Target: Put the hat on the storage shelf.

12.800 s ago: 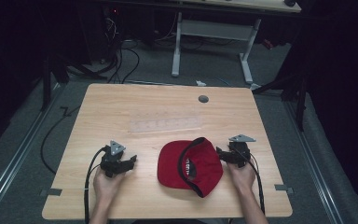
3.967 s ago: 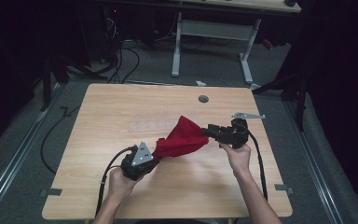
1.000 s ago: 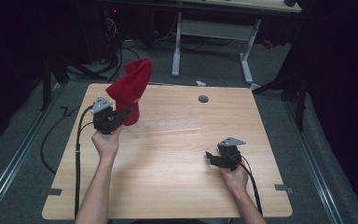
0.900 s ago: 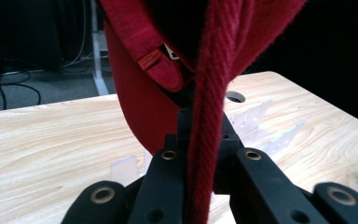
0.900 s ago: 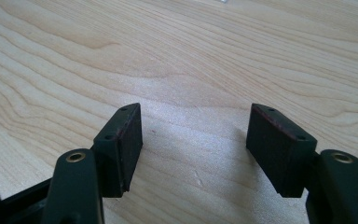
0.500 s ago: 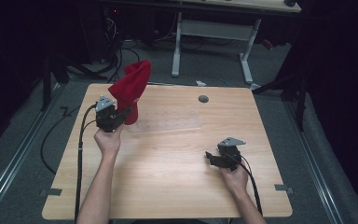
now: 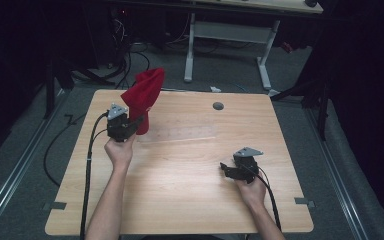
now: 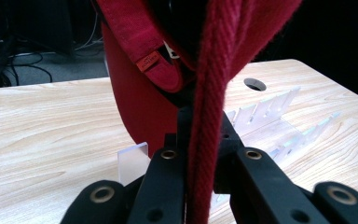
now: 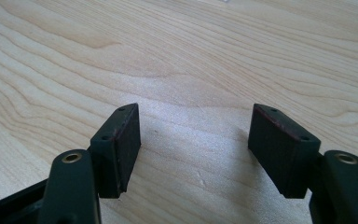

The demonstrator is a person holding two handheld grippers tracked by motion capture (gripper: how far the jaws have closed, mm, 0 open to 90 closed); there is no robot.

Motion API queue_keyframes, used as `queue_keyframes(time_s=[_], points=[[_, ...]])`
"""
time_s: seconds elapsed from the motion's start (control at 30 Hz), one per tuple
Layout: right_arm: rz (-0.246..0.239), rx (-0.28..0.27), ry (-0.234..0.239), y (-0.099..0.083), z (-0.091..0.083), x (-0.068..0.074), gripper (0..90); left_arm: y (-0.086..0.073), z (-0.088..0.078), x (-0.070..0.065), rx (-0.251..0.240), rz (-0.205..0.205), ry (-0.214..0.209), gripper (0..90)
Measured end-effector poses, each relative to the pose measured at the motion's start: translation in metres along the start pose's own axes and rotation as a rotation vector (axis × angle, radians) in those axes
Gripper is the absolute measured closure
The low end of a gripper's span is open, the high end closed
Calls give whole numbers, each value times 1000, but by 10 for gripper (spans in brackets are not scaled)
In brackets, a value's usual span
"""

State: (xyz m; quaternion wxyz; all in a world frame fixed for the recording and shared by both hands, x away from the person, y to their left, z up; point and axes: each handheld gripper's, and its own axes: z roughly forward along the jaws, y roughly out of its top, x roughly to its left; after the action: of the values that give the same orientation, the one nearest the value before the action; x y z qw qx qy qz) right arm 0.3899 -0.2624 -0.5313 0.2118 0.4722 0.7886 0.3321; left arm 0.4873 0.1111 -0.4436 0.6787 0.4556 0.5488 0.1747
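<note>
A red cap (image 7: 142,95) hangs upright above the table's far left part, pinched by its edge in my left gripper (image 7: 130,125), which is shut on it. In the left gripper view the cap's red fabric (image 8: 205,140) runs straight down between the jaws, and its inner band and small tag show above. A clear plastic rack (image 7: 180,134) with upright dividers lies on the table just right of the cap; its dividers (image 8: 270,116) stand behind the fabric. My right gripper (image 7: 226,169) rests open near the table's front right, with only bare wood between its pads (image 9: 121,144).
The wooden table (image 7: 180,200) has a round cable hole (image 7: 218,106) at the far middle. Cables trail off the left edge to the floor. Another desk's legs stand beyond the far edge.
Since one second ago the left gripper with the cap has drifted slightly right and down toward the rack. Much earlier the cap lay flat at the front, then was held between both grippers.
</note>
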Motion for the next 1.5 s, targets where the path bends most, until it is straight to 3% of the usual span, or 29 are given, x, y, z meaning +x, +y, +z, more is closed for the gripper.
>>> queue_keyframes(time_s=[0.2, 0.37, 0.47, 0.53, 0.83, 0.93, 1.0, 1.1, 1.3, 1.5], points=[[1, 1, 1, 0, 0, 0, 344, -3, -1, 5, -7, -17, 5, 851], [1, 1, 2, 0, 0, 0, 343, -6, -3, 8, -10, -10, 3, 847], [0, 1, 1, 0, 0, 0, 342, -12, 0, 12, 13, 7, 23, 840], [0, 1, 1, 0, 0, 0, 341, -12, -2, 14, 3, -27, 19, 840], [-2, 0, 2, 0, 0, 0, 340, -19, -5, 17, 28, -5, 17, 837], [0, 1, 1, 0, 0, 0, 340, -21, -7, 19, 38, -36, 16, 841], [1, 2, 2, 0, 0, 0, 340, -24, -8, 20, 50, -37, 17, 836], [0, 1, 2, 0, 0, 0, 340, -25, -10, 22, 53, -51, 21, 809], [2, 2, 2, 0, 0, 1, 339, -26, -13, 22, 78, -34, 29, 728], [1, 2, 2, 0, 0, 1, 339, -26, -15, 21, 84, -36, 39, 561]])
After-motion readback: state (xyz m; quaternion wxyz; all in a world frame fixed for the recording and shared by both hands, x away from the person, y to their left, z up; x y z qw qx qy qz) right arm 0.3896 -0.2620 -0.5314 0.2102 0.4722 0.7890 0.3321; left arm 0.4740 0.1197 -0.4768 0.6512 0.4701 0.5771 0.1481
